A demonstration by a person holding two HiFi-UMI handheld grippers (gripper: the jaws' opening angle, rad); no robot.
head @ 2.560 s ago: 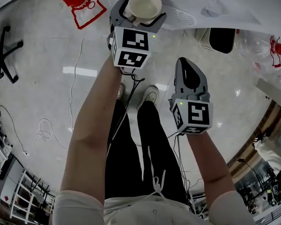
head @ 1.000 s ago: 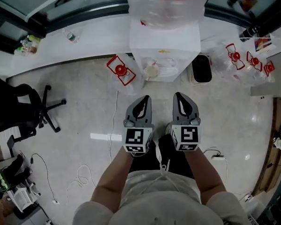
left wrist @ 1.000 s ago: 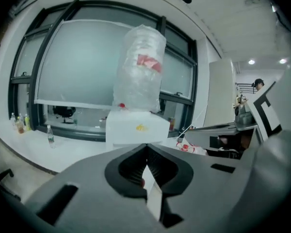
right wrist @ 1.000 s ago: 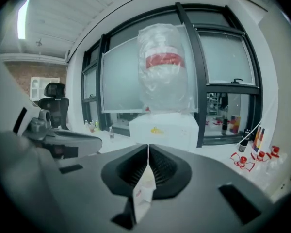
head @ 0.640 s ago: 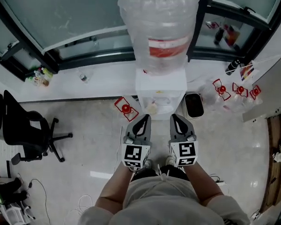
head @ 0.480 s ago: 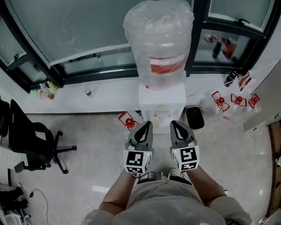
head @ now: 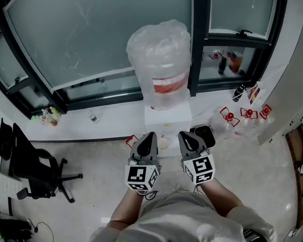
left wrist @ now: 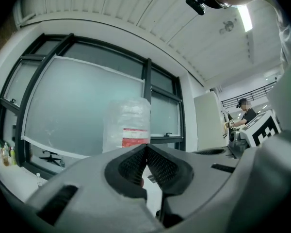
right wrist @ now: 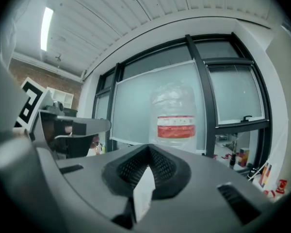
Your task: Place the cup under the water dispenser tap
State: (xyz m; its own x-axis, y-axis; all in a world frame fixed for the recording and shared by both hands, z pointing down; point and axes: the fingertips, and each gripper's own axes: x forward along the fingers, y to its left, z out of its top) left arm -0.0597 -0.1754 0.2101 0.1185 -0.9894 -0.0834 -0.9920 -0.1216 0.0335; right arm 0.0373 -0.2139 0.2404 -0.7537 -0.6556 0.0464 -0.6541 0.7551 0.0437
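Against the window wall: water dispenser (head: 166, 119), white body, plastic-wrapped bottle (head: 161, 64) on top. Cup (head: 163, 143) sits low at the dispenser's front, showing between the two gripper tips; too small to judge its place against the tap. Left gripper (head: 148, 136): jaws pressed together, nothing between them. Right gripper (head: 185, 137): jaws likewise meeting at the tips, nothing held. Both held level, side by side, pointing at the dispenser, apart from the cup. Black bin (head: 207, 131) just right of the dispenser; office chair (head: 25, 160) well to the left.
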